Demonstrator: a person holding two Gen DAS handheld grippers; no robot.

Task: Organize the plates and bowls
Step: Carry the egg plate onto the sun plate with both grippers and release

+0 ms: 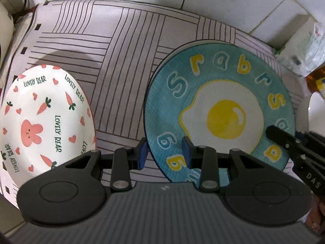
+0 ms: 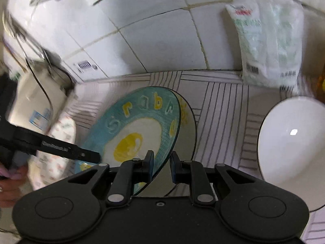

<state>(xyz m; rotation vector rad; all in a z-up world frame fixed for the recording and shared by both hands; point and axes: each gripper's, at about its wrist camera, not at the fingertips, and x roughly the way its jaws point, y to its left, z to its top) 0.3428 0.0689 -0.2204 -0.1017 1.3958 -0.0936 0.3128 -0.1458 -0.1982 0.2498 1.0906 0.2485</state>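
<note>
A blue plate with a fried-egg picture lies on the striped mat, on top of another plate whose rim shows behind it in the right wrist view. My left gripper is open, its fingers straddling the blue plate's near-left rim. My right gripper is open around the blue plate's rim, which passes between the fingers with a gap on each side; its finger shows at the plate's right edge in the left wrist view. A white rabbit-and-carrot bowl sits to the left. A plain white bowl sits to the right.
The striped mat covers the counter against a white tiled wall. A plastic bag of goods leans on the wall at the back right. A white appliance with a cable stands at the left.
</note>
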